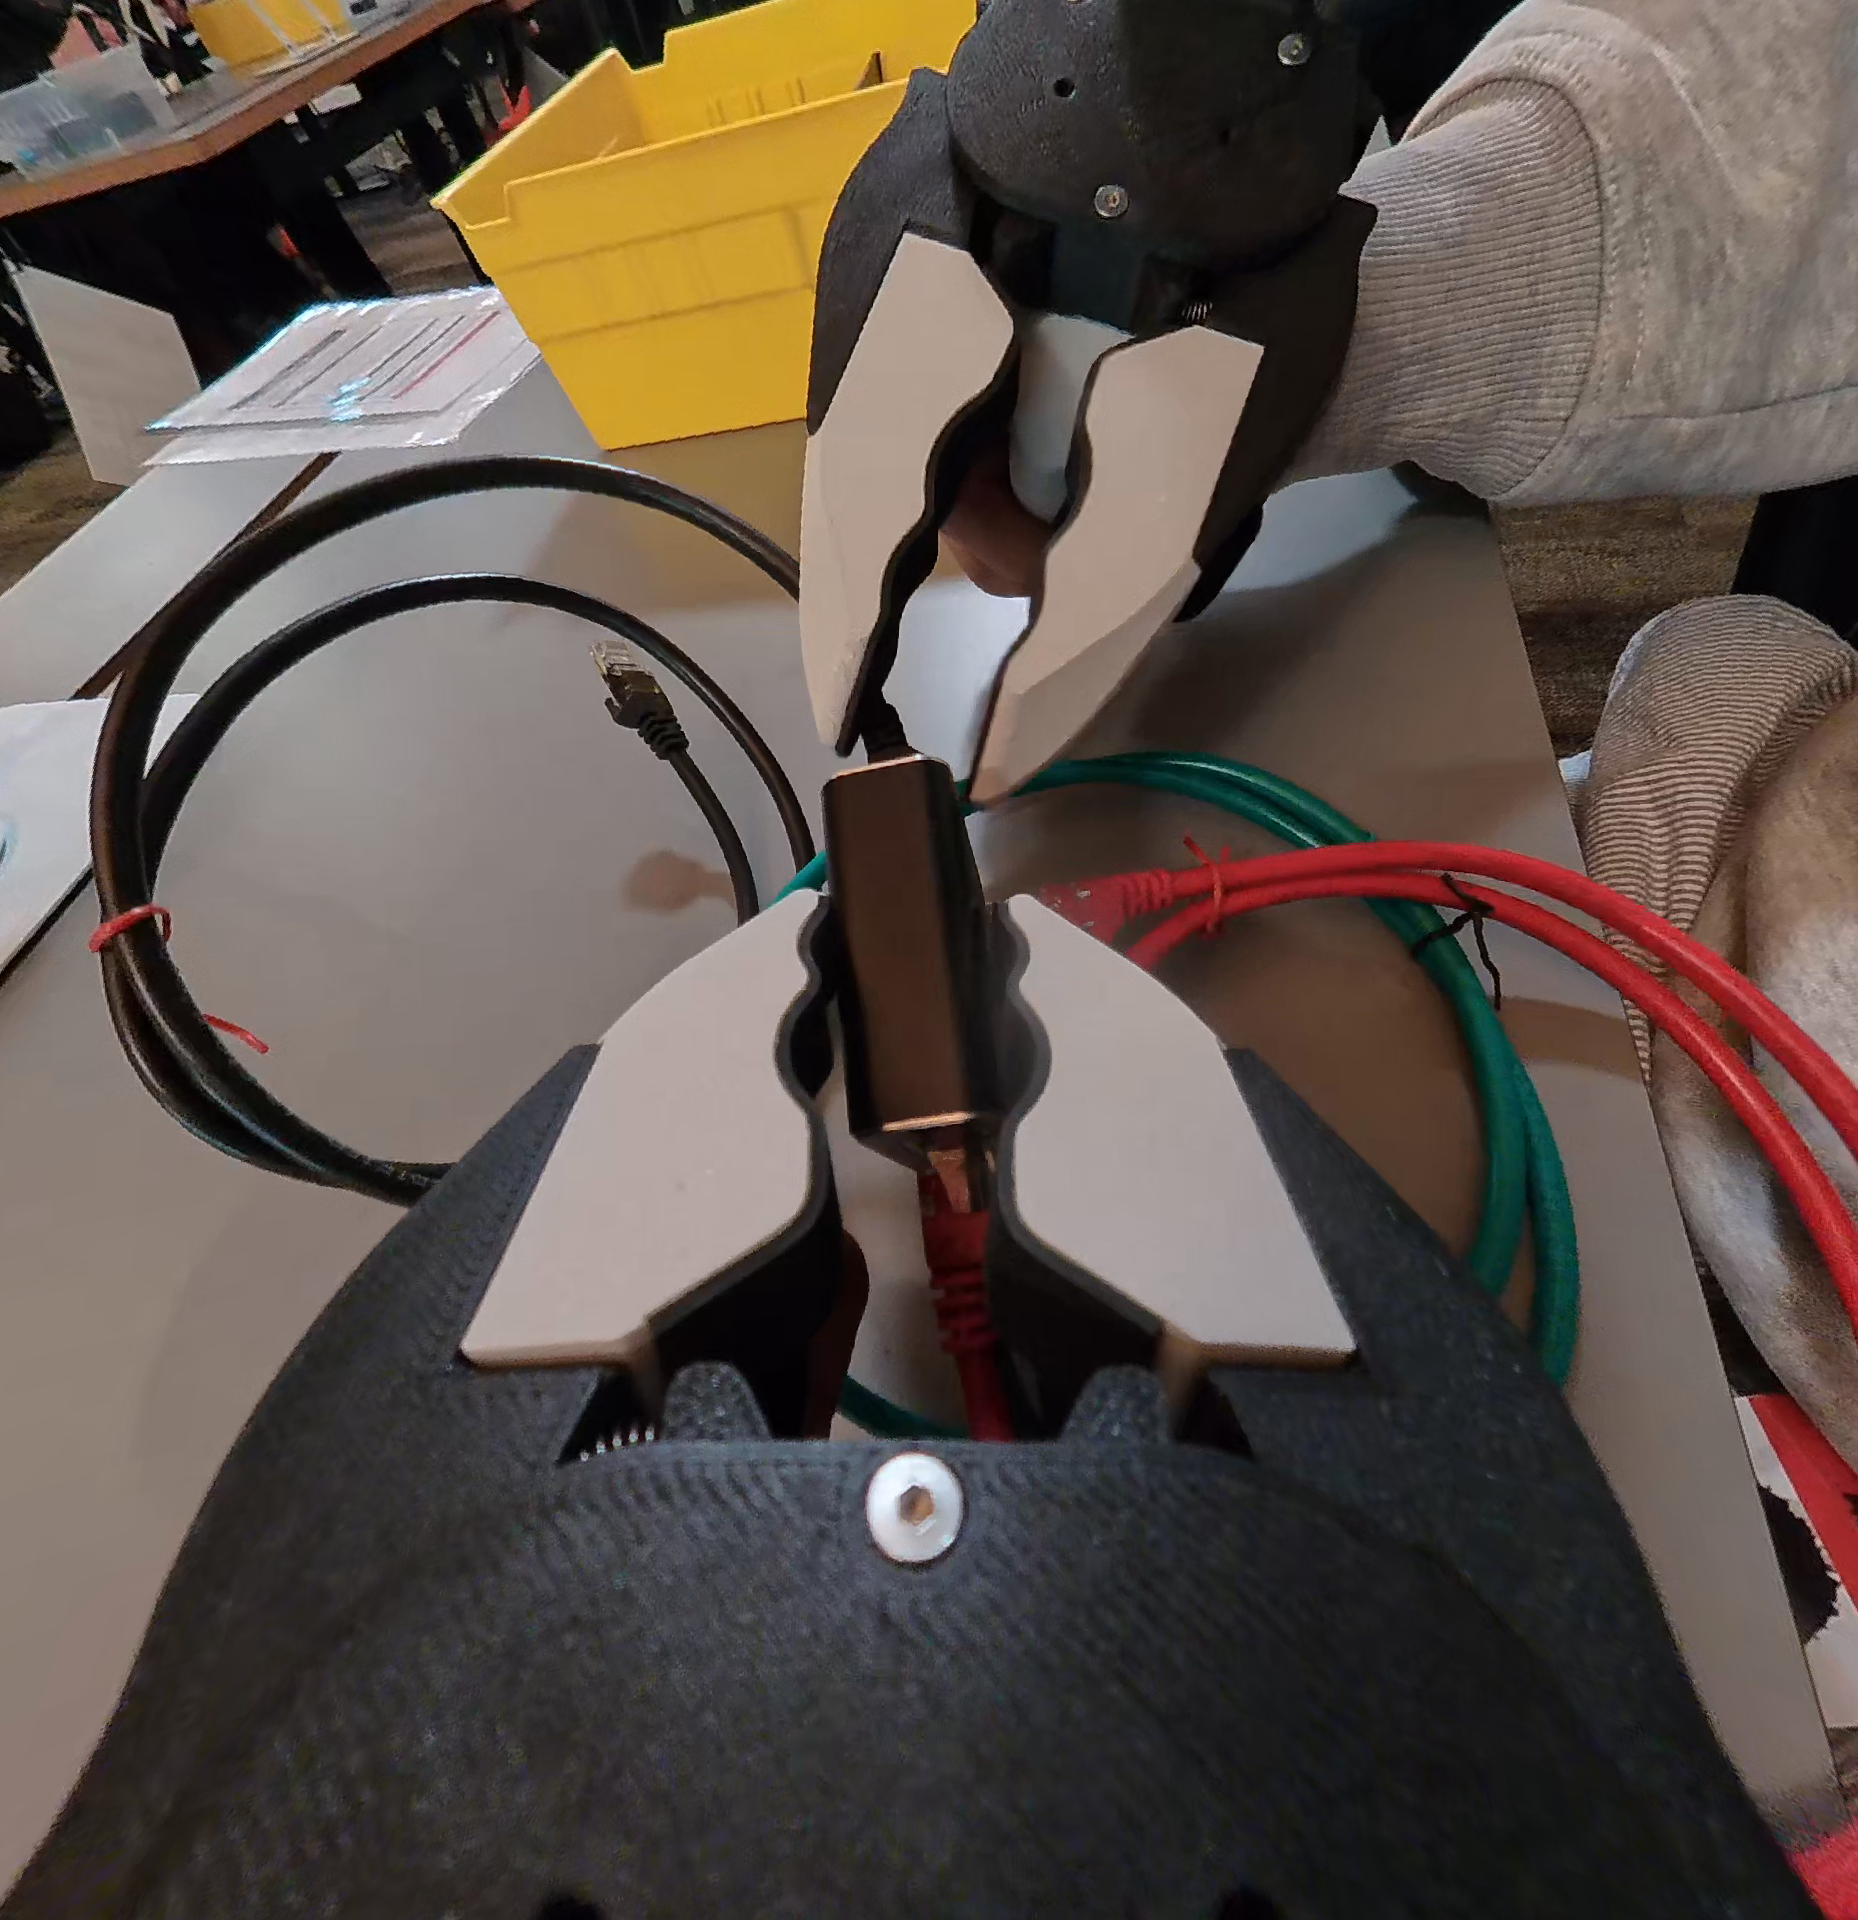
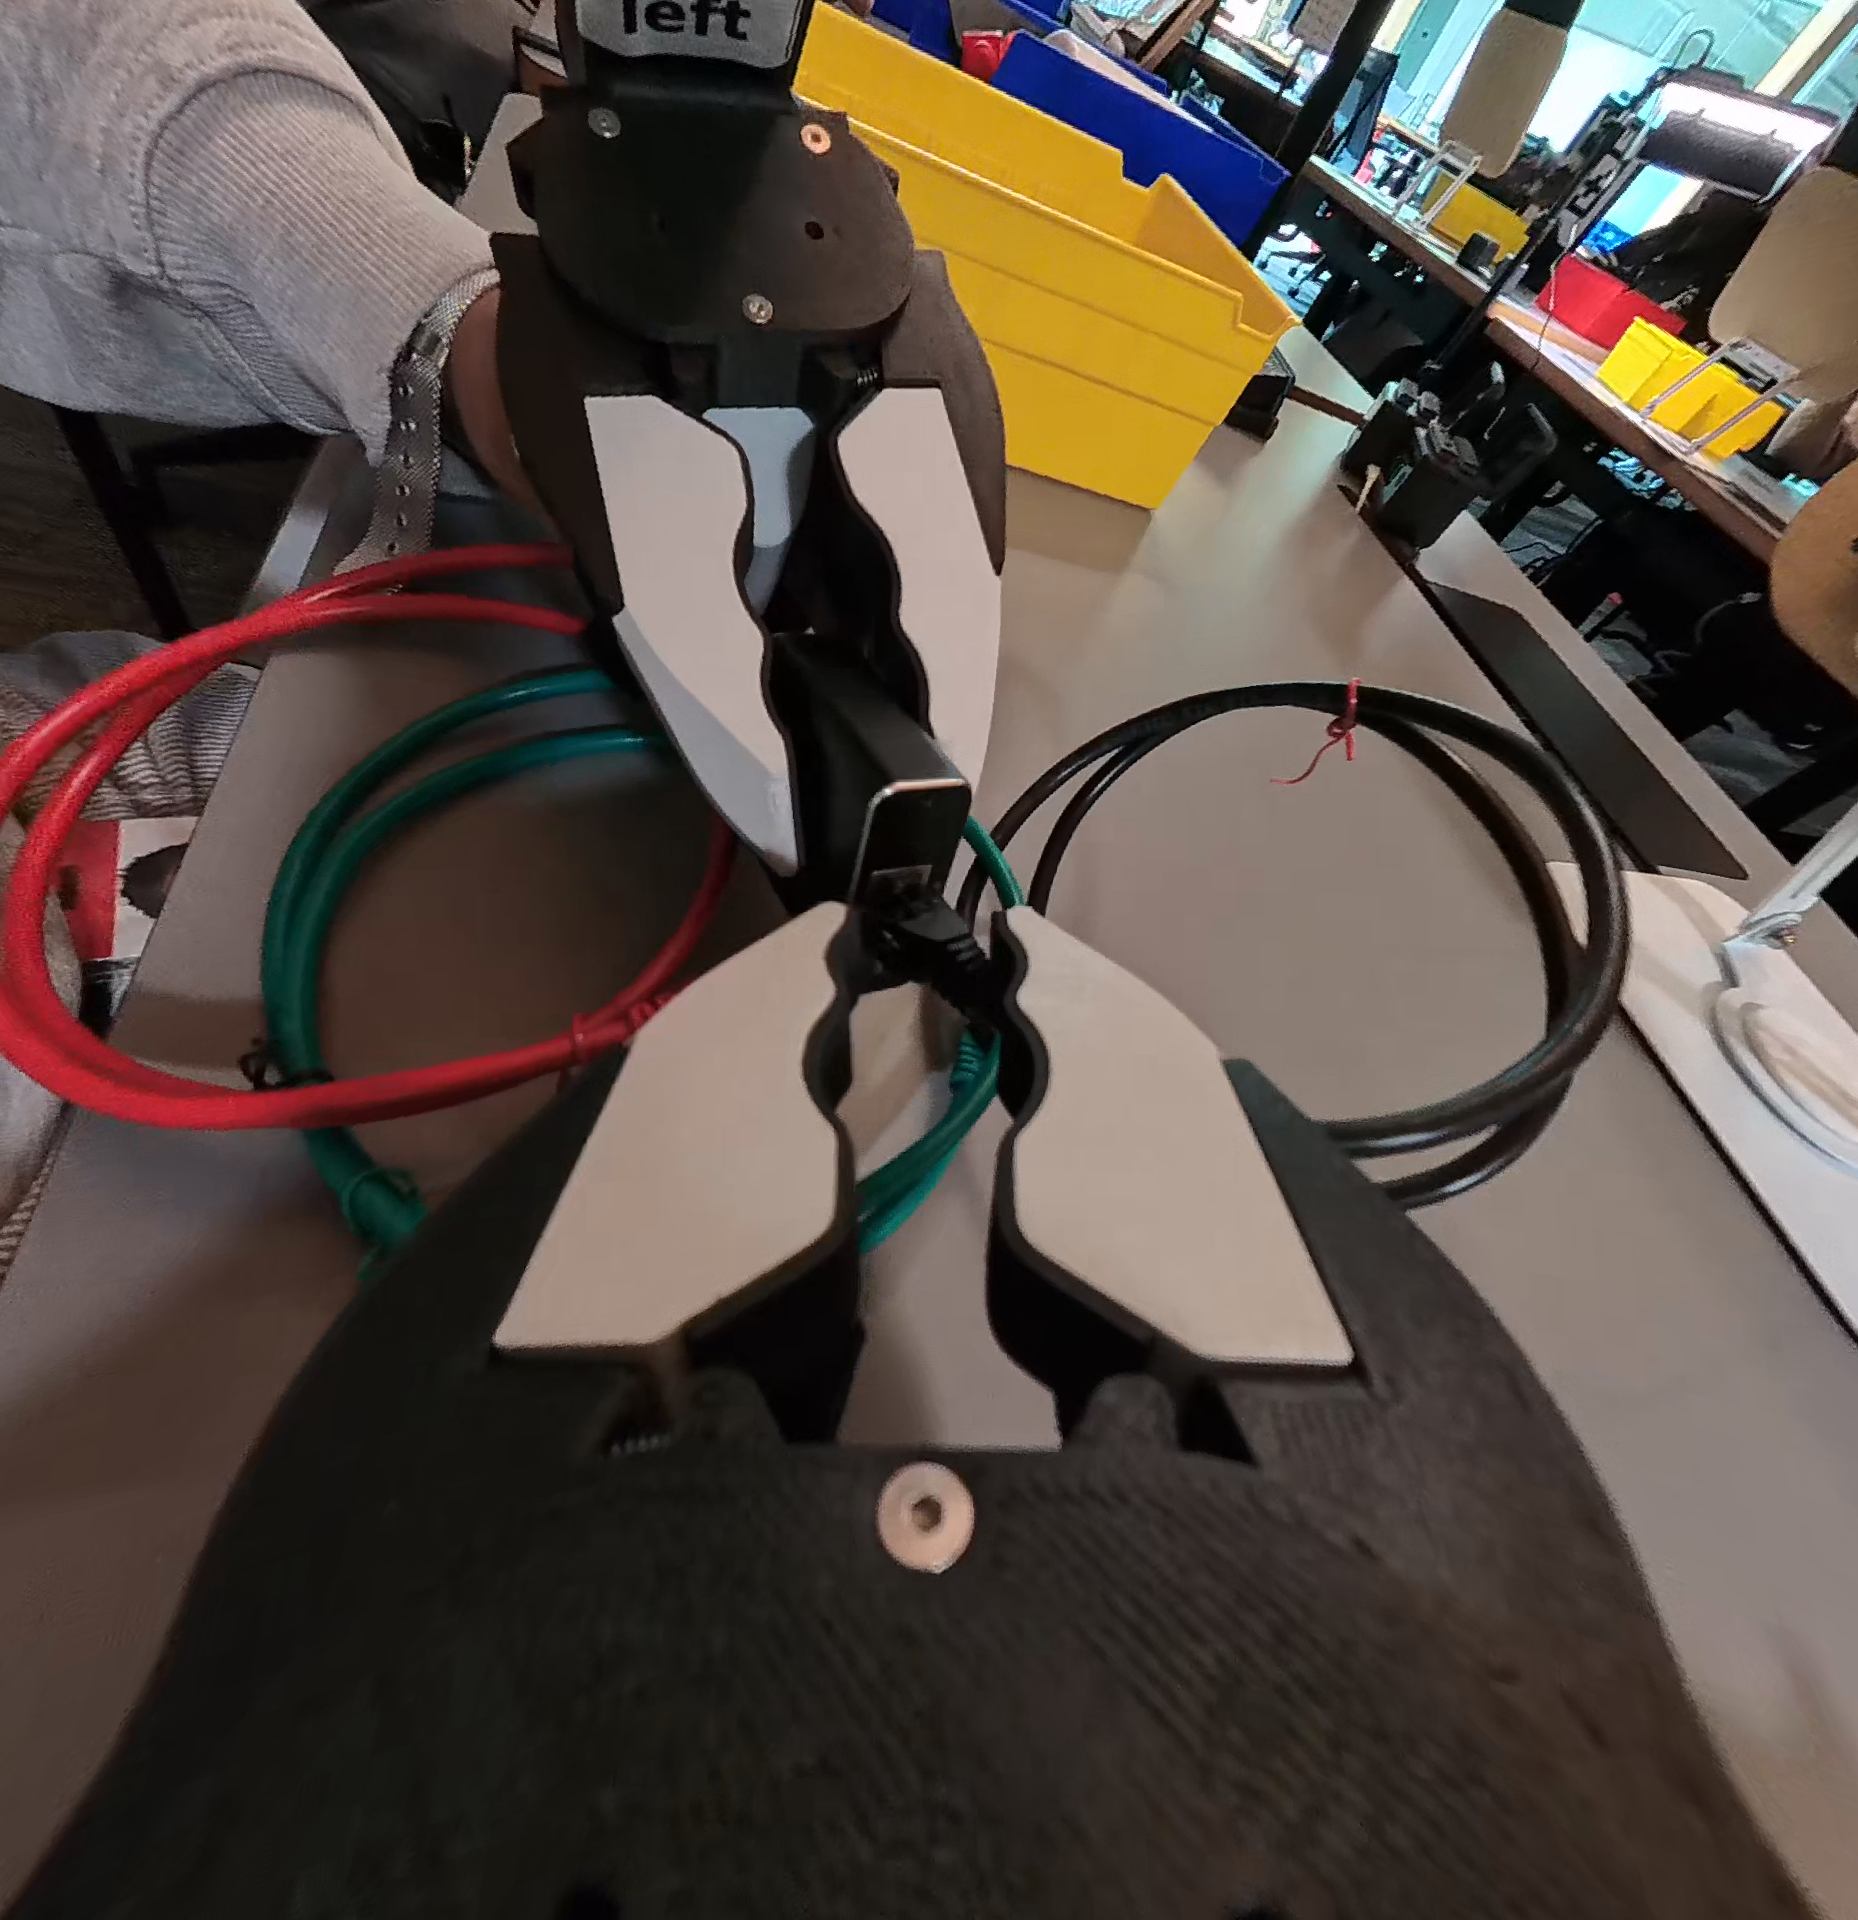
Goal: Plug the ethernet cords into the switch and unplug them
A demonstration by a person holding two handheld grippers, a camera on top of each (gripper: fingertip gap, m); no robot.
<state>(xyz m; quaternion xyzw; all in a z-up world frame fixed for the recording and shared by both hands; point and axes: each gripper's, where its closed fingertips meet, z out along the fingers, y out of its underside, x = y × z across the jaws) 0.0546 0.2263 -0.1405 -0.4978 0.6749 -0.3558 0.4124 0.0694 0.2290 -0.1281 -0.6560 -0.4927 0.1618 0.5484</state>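
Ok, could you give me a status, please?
Left gripper shut on switch, red plug seated. Right gripper around black plug, grip unclear. Green cord loops underneath.

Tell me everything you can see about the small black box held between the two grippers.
The black box is a small, smooth, slim block with a shiny metallic rim at each end. It is lifted off the grey table, clamped lengthwise between the left gripper's pale fingers. A red cord's plug sits in its near end. At the far end a black cord's plug sits at the port, between the right gripper's fingertips; how deeply it is seated cannot be told.
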